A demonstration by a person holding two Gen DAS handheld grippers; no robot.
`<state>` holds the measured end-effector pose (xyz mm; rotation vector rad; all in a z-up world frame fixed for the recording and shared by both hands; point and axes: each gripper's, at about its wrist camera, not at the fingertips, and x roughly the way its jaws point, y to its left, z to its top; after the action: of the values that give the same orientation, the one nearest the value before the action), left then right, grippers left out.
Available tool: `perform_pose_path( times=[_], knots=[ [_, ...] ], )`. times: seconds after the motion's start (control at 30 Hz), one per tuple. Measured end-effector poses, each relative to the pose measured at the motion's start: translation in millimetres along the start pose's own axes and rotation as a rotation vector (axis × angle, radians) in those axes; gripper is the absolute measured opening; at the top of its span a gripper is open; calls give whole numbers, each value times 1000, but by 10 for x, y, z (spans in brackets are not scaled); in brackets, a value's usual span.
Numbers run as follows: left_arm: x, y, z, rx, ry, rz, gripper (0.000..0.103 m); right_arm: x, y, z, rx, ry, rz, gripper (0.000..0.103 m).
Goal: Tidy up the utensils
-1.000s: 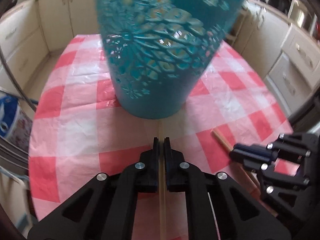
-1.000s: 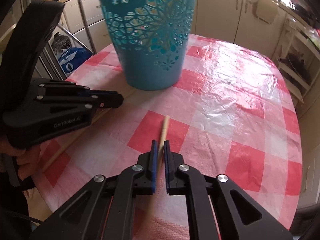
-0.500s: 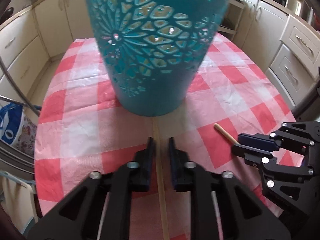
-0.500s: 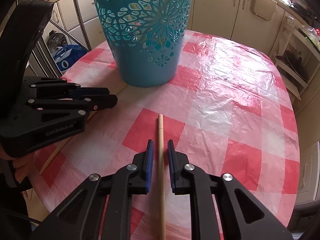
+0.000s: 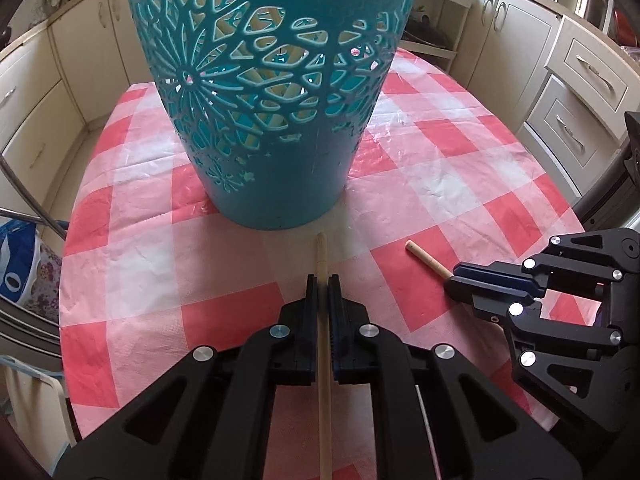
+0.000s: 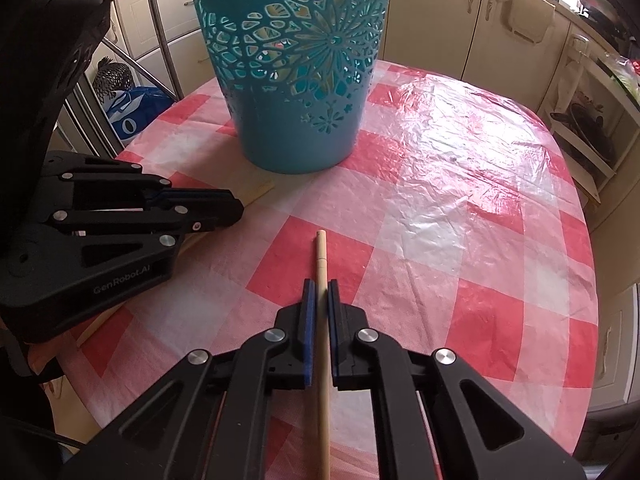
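Observation:
A teal cut-out basket (image 5: 276, 120) (image 6: 296, 80) stands on the red-and-white checked table (image 5: 460, 184), with pale sticks showing through its holes. My left gripper (image 5: 322, 280) (image 6: 240, 210) is shut on a wooden stick (image 5: 321, 252) whose tip stops just short of the basket's base. To its right, my right gripper (image 6: 321, 284) (image 5: 454, 280) grips a second wooden stick (image 6: 321, 252) (image 5: 424, 258); its jaws are closing tight and the pads press on it. I cannot tell whether either stick is off the cloth.
Cream kitchen cabinets (image 5: 580, 92) ring the table. A metal rack (image 6: 160, 40) and a blue bag (image 6: 132, 116) stand off the table's left edge. A person's hand (image 6: 36, 354) holds the left gripper. Wrinkled plastic covers the cloth at right (image 6: 460, 152).
Both grippers' jaws stood slightly apart around their sticks half a second ago and are closed on them again. The right stick, slanted a second ago, now lies straight between the pads.

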<state>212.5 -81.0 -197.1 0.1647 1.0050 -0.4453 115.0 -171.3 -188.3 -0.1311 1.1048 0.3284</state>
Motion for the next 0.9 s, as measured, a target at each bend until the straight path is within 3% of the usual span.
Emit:
perform_pose_path(
  times=[0.63,0.77,0.83,0.9],
  knots=[
    [23,-112,-8,81,-6,27,6,2,2,-1,2,-6,3,7],
    [-116,-120,63,92,7,-122,5,-4,-66,3,37,-2,24,6],
    [-439,-89,197,92,-77,-243,5,-16,-154,4,80,-2,46,6],
    [-970,-38,375,113,-256,-338,5,-27,-234,3,119,-4,62,6]
  ],
)
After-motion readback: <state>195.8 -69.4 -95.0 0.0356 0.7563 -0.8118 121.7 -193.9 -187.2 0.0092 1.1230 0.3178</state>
